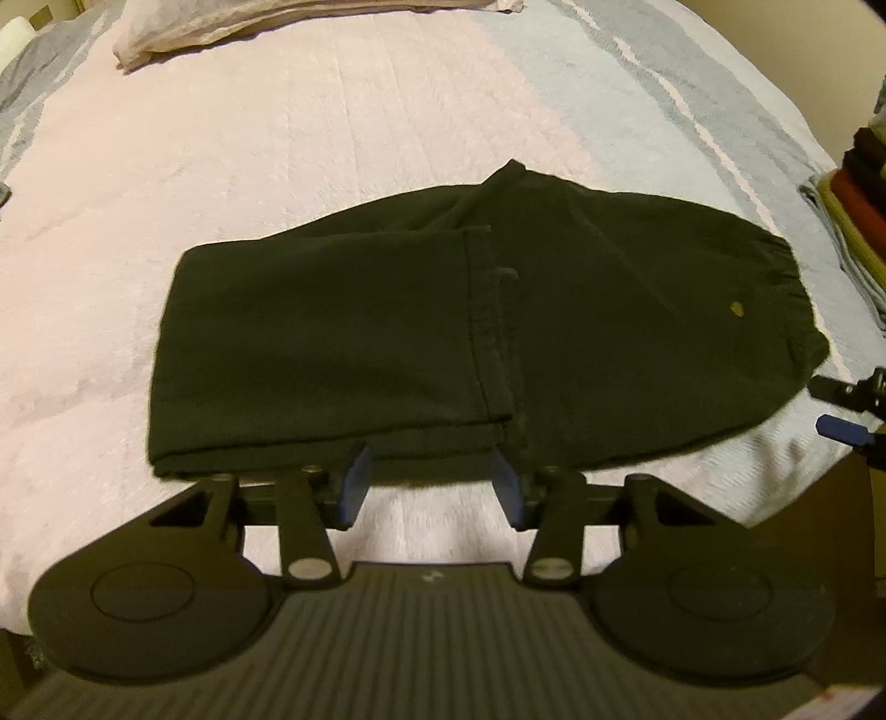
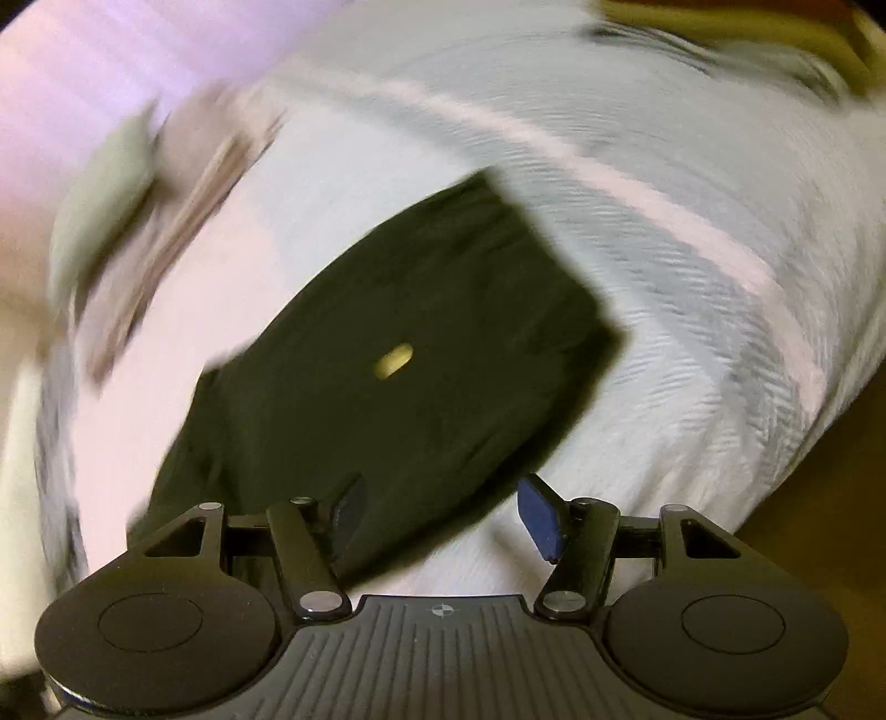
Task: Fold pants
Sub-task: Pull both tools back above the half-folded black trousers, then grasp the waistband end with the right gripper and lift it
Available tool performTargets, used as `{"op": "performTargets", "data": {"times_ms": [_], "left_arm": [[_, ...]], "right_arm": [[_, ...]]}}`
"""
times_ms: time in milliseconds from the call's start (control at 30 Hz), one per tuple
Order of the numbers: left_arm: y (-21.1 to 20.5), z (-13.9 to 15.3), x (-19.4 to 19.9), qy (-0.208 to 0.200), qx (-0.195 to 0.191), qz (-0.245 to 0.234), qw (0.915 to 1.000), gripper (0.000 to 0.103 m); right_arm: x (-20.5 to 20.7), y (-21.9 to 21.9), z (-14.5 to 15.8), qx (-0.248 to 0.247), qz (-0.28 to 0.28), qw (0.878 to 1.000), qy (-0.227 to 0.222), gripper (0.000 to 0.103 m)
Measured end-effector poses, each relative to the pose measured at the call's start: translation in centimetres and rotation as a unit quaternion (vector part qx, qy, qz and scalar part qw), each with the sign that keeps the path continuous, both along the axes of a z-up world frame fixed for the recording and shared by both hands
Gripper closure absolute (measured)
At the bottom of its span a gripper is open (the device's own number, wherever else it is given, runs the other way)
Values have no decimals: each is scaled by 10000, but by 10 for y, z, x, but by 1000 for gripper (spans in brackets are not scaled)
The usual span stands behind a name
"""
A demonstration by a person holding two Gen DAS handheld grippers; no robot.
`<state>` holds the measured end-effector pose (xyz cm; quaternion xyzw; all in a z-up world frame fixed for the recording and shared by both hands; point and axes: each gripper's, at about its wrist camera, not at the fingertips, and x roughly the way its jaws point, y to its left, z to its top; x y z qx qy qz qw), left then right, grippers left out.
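Observation:
Black pants (image 1: 443,321) lie folded on the bed, one leg end doubled over the middle and the waistband to the right. A small yellow mark (image 1: 737,308) sits near the waistband. My left gripper (image 1: 432,479) hovers at the pants' near edge, jaws apart, blue pads (image 1: 357,476) on either side of the hem and not pressing it. In the blurred right wrist view the pants (image 2: 415,332) lie slanted, and the yellow mark (image 2: 393,360) shows there too. My right gripper (image 2: 446,512) is open over their near corner. It also shows at the right edge of the left wrist view as the right gripper (image 1: 841,410).
A pink blanket (image 1: 221,194) covers the left of the bed and a pale striped cover (image 1: 692,111) the right. A pillow (image 1: 232,27) lies at the far end. Stacked folded clothes (image 1: 861,188) stand at the right. The bed's edge drops to a brown floor (image 2: 819,526).

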<state>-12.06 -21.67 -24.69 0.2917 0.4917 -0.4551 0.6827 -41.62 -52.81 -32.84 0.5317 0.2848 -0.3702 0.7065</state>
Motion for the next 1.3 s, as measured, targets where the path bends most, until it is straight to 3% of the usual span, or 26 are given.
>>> {"op": "performTargets", "data": {"times_ms": [133, 267, 500, 567, 633, 767, 867, 900, 967, 1000, 1067, 1100, 1300], "left_arm": [[-11, -20, -1, 25, -60, -44, 10000, 61], [-20, -39, 3, -19, -60, -6, 10000, 62], [-27, -54, 14, 31, -139, 153, 9998, 62], [-29, -56, 17, 28, -195, 149, 9997, 62], [-31, -62, 21, 35, -142, 167, 9998, 62], [-34, -67, 28, 150, -120, 175, 9997, 62], [-33, -67, 31, 161, -177, 18, 9997, 62], [-32, -69, 33, 182, -188, -8, 9997, 62], [-30, -75, 37, 285, -177, 3, 9994, 62], [-29, -77, 39, 338, -167, 31, 9993, 62], [-27, -81, 43, 438, -199, 70, 9988, 62], [-27, -83, 44, 447, -232, 36, 9987, 62], [-21, -81, 58, 577, -416, -181, 9973, 63]], "right_arm": [[-20, -24, -47, 394, -824, 9927, -785, 43], [-27, -33, -81, 571, -1358, 9768, -1553, 43], [-42, -19, -72, 356, -1379, 9616, -2345, 45], [-35, -14, -69, 326, -1241, 9699, -2069, 45], [-22, -18, -77, 391, -1090, 9828, -1439, 46], [-20, -20, -86, 512, -1541, 9656, -2032, 46], [-1, -21, -62, -56, -1139, 9637, -2415, 46], [4, -20, -61, -177, -1004, 9676, -2311, 48], [8, -22, -74, 30, -1057, 9770, -1854, 60], [3, -22, -88, 235, -1333, 9733, -1855, 68], [-6, -17, -97, 424, -1714, 9599, -2176, 70], [-4, -15, -92, 319, -1697, 9617, -2127, 72], [36, -5, -43, -661, -1390, 9838, -921, 85]]}}
